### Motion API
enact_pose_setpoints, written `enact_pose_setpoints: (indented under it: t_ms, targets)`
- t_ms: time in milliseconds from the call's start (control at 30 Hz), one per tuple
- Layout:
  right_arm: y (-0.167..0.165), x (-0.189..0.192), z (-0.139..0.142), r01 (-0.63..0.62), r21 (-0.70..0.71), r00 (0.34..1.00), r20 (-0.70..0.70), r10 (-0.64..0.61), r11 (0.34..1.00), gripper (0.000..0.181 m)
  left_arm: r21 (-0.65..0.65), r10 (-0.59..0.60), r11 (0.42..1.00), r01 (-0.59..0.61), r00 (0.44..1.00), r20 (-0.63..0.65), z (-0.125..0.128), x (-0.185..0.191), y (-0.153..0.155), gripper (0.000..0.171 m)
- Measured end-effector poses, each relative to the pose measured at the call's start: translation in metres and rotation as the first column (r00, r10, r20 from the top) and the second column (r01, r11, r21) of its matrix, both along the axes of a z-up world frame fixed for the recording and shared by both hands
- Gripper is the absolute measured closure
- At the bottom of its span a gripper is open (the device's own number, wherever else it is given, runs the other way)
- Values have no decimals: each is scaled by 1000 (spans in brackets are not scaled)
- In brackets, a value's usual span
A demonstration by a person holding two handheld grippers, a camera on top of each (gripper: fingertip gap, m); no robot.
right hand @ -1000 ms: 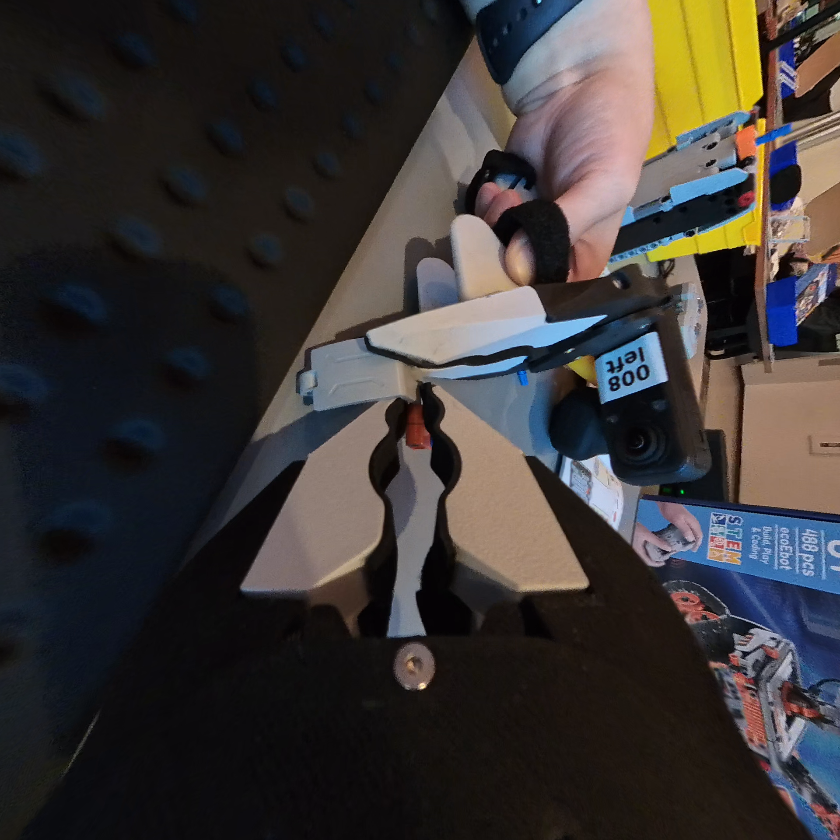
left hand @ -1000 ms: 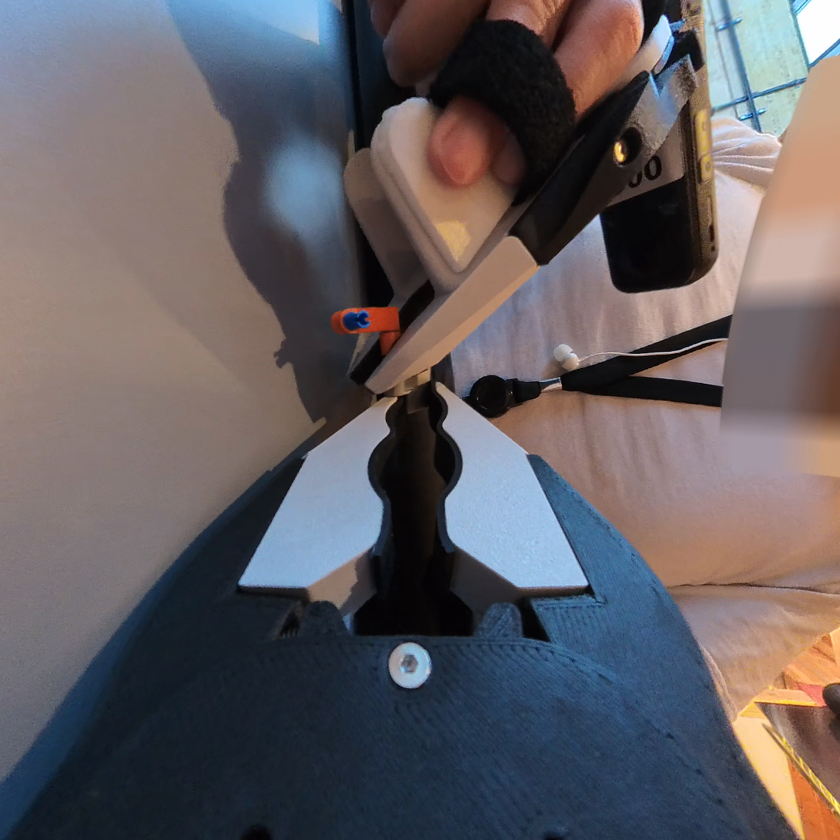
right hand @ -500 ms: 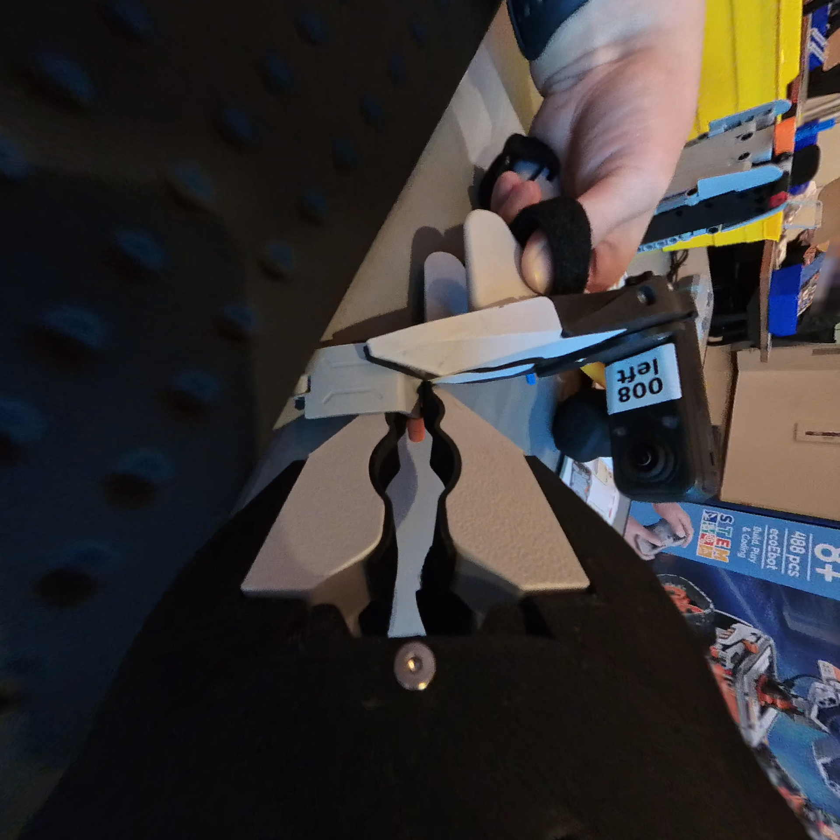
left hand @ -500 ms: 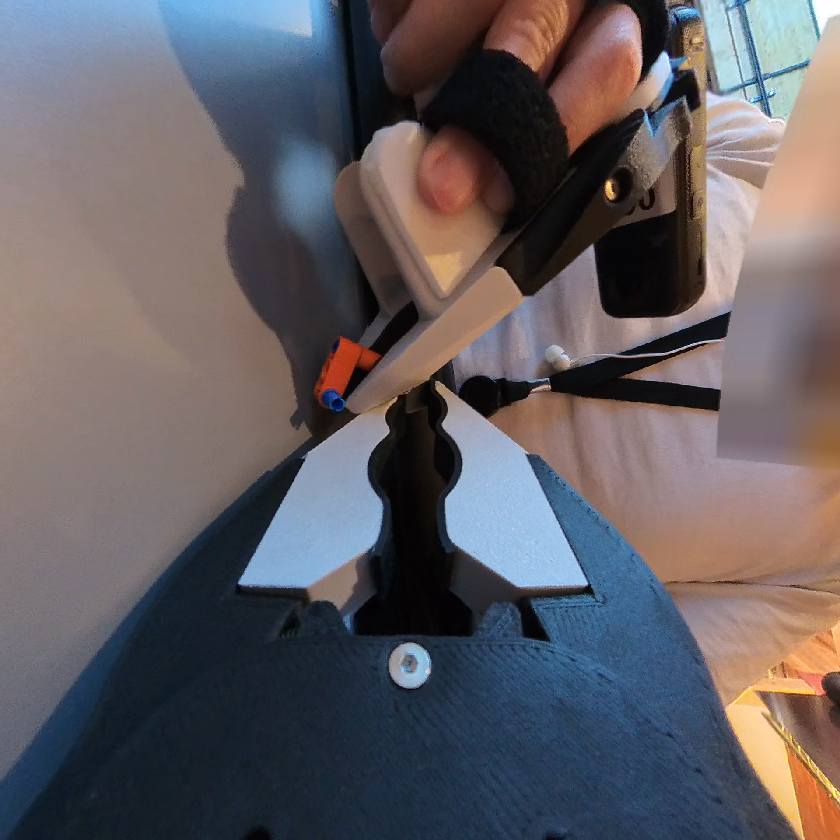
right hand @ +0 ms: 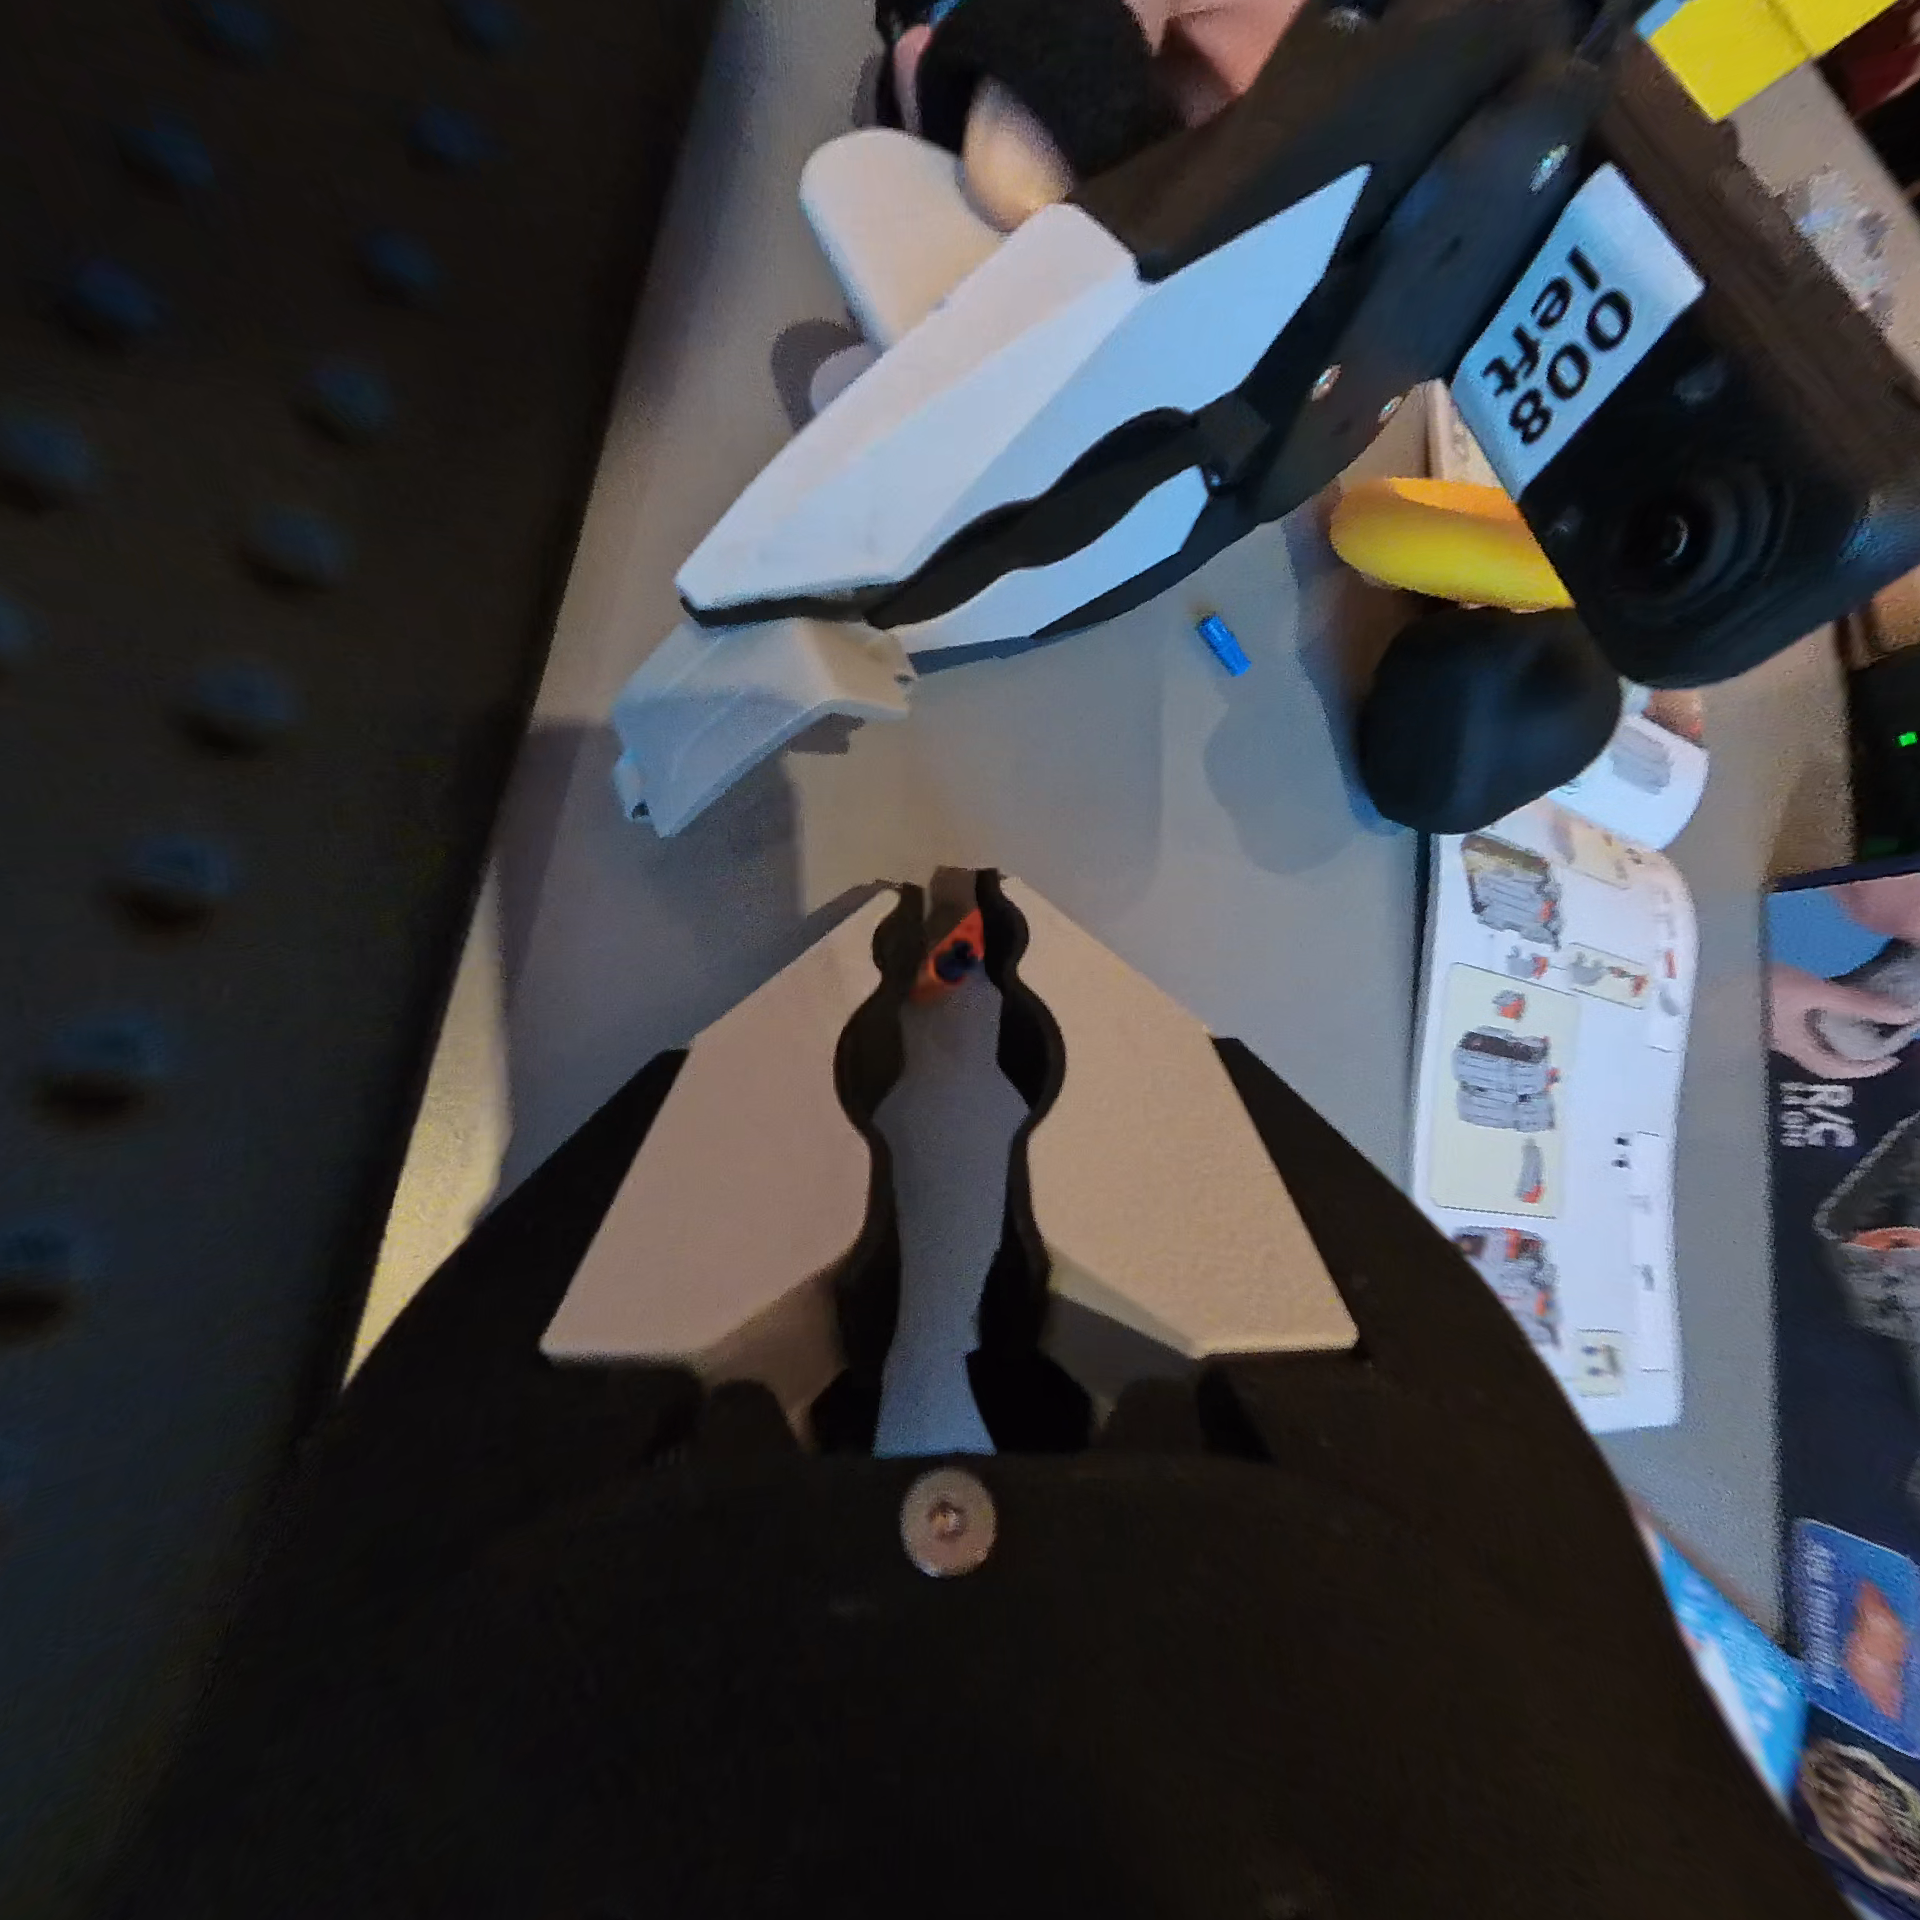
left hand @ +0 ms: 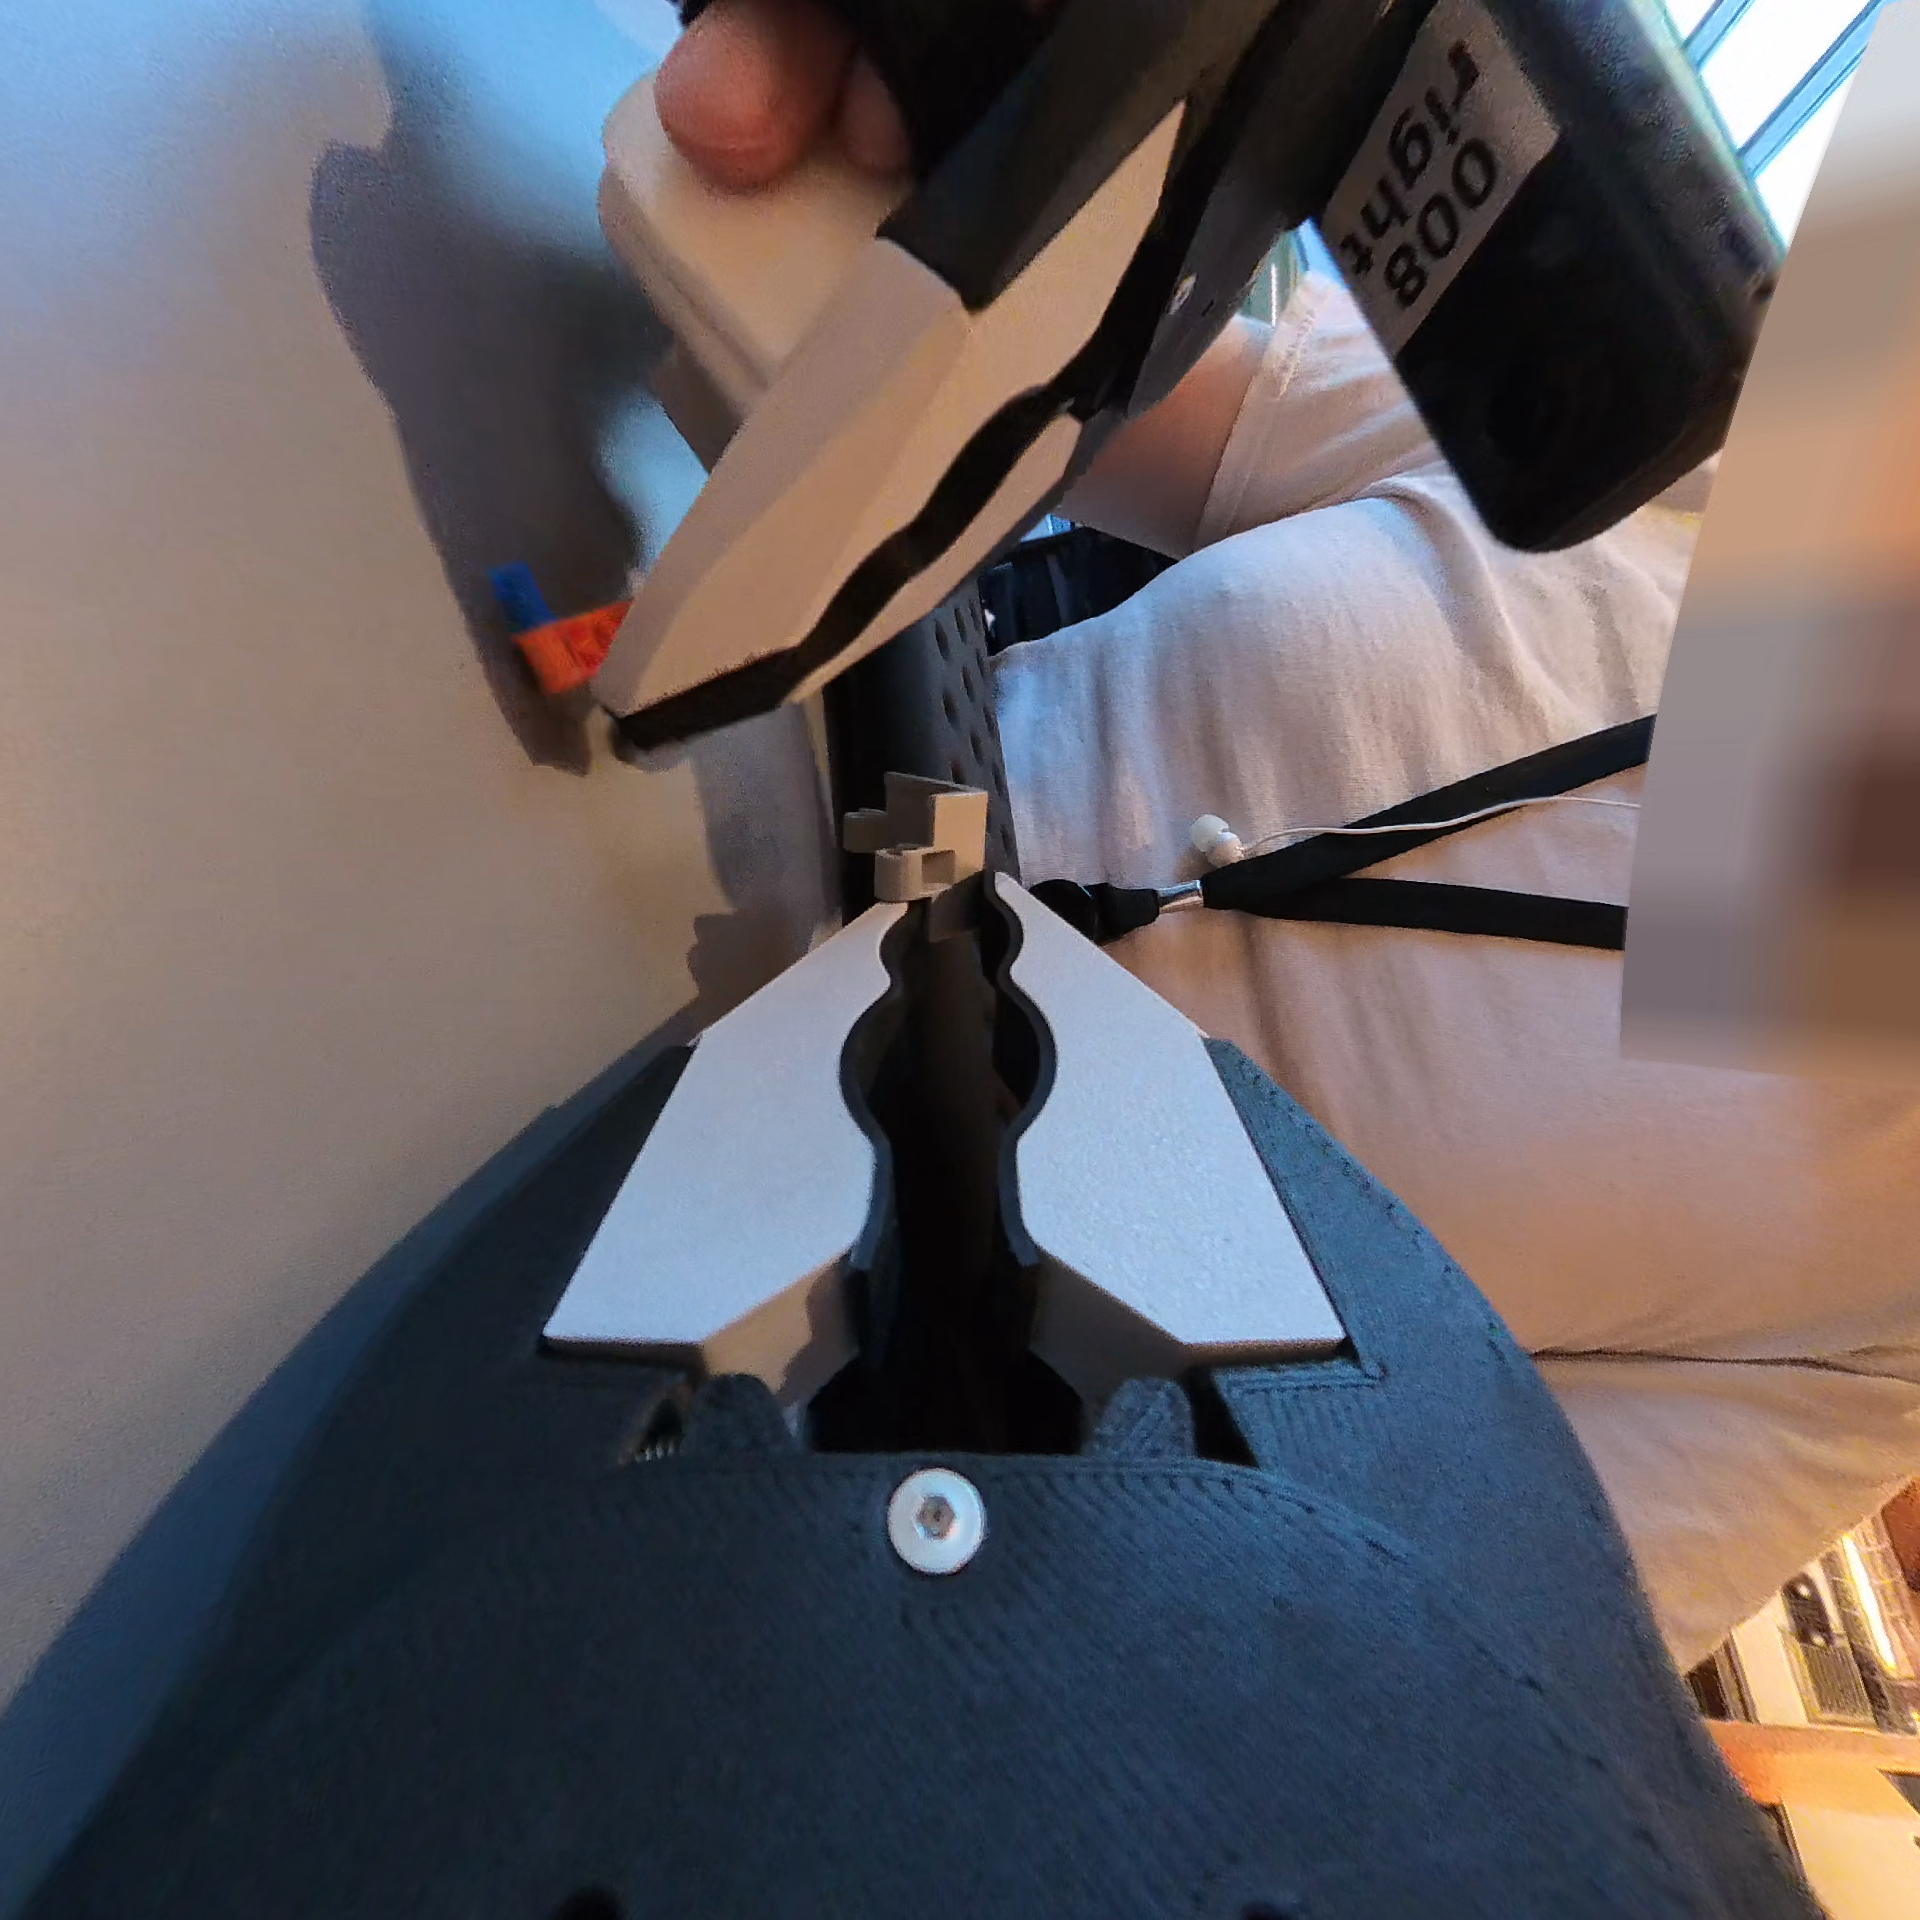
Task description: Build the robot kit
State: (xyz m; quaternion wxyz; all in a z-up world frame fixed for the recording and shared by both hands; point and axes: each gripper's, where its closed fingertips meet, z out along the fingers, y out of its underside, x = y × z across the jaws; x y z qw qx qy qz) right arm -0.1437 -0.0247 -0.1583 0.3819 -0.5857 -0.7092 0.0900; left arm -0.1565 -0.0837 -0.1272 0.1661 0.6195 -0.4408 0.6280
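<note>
My left gripper (left hand: 940, 899) is shut on a small grey plastic panel piece (left hand: 914, 836), which sticks out past the tips. In the right wrist view that piece (right hand: 727, 717) hangs from the left gripper's tips (right hand: 790, 613), just above the pale table (right hand: 1091, 790). My right gripper (right hand: 951, 888) is shut on a small orange connector with a blue pin (right hand: 940, 961). In the left wrist view the connector (left hand: 566, 649) shows at the right gripper's tips (left hand: 623, 717). The two held pieces are apart, a short gap between them.
A loose blue pin (right hand: 1223, 644) lies on the table. An instruction booklet (right hand: 1558, 1122) and a printed box (right hand: 1849, 1143) lie to the right. A dark studded panel (right hand: 260, 623) runs along the left. A person's white shirt with a lanyard (left hand: 1351, 1039) is close behind. Tip to tip, the grippers are about 7 cm apart.
The two grippers, tip to tip before, have drawn apart. The right gripper has turned and come nearer the left camera, still holding the orange connector. The grey piece now shows clear of it.
</note>
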Motion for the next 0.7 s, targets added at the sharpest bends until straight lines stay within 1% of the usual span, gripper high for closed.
enact_pose_setpoints:
  t_ms: [67,100,167,233,300,333,367,433,500,533,633,700]
  targets:
    - [-3,-3,3,3,-65,1000,-28,-5,998,160,4,-3,1000,3,1000,2,1,-1,-1,164]
    - [-6,-4,6,-6,-98,999,-51,1,995,157,9,-2,1000,1,1000,2,1,-2,-1,164]
    - [-12,-3,17,-42,-142,994,-108,27,989,157,9,1,1000,-1,1000,11,3,-3,-1,164]
    - [-15,6,35,-97,-177,983,-171,67,979,158,13,7,1000,-8,1000,23,5,-4,0,164]
    - [-4,21,57,-123,-227,964,-259,62,966,163,15,11,1000,-12,999,32,8,-5,2,164]
    - [1,28,62,-143,-261,955,-290,64,955,166,18,12,1000,-13,999,31,8,-6,2,164]
    - [8,35,60,-153,-283,956,-286,68,947,170,19,10,1000,-11,999,32,8,-6,2,164]
    - [15,44,36,-163,-309,973,-208,101,937,170,22,8,1000,-8,999,33,8,-7,1,164]
    - [11,41,14,-201,-316,973,-171,153,927,167,22,-2,1000,1,1000,31,8,-7,-1,164]
    - [11,37,7,-210,-309,972,-165,165,928,163,21,-4,1000,4,1000,30,7,-8,-1,164]
    - [6,23,1,-245,-311,961,-200,189,918,160,11,-6,1000,5,1000,21,5,-8,-1,164]
    - [5,19,3,-258,-289,957,-207,203,922,166,3,-6,1000,6,1000,19,5,-8,-1,164]
